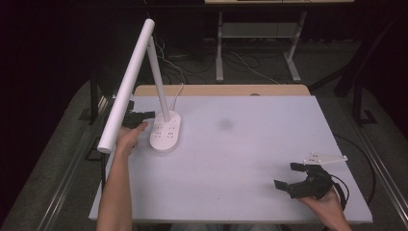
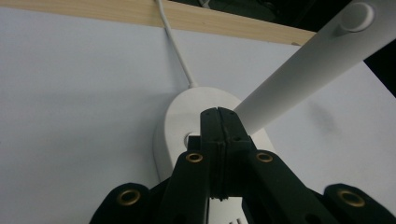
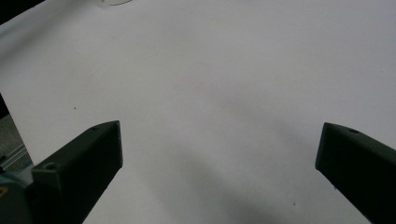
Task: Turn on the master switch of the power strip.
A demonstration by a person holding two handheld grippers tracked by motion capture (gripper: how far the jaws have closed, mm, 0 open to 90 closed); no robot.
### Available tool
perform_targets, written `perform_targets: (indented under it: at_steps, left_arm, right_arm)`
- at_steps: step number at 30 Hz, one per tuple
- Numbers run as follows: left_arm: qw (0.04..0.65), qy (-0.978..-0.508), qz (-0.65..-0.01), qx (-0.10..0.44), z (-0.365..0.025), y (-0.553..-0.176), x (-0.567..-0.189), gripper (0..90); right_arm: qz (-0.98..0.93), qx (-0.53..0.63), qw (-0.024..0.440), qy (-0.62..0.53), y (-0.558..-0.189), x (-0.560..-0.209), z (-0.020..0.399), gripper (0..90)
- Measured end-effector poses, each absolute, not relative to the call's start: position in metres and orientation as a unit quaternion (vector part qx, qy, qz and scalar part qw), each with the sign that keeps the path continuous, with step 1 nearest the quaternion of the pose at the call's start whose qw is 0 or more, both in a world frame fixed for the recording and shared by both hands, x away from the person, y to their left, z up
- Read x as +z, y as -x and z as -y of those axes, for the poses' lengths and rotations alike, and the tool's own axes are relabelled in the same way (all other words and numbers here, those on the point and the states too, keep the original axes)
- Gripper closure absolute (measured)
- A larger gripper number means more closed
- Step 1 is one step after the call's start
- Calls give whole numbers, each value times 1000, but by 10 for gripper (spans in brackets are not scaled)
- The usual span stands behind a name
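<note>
My closed left fingers (image 2: 218, 122) hide part of the lamp base (image 2: 187, 112); my right fingers (image 1: 292, 176) gape wide over bare worktop (image 1: 250, 159).

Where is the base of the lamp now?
In the high view, the lamp base sits on the table's far-left part, with the shut left claw at it.
</note>
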State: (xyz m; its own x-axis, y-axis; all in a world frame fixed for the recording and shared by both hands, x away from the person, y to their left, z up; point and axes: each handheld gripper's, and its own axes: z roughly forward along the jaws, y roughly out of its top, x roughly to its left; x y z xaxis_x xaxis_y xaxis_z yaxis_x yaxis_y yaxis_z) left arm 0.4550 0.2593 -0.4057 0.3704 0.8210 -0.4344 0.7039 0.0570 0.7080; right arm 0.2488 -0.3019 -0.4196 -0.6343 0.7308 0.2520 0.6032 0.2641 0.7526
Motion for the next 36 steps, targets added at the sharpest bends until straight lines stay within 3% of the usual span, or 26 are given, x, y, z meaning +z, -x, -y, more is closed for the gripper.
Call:
perform_targets:
  at_steps: [36]
  left_arm:
    - [440,-695,-566,60,-252,-468,-429,899]
  right_arm:
    - [-792,435,76,-422,-250,-420,304,1]
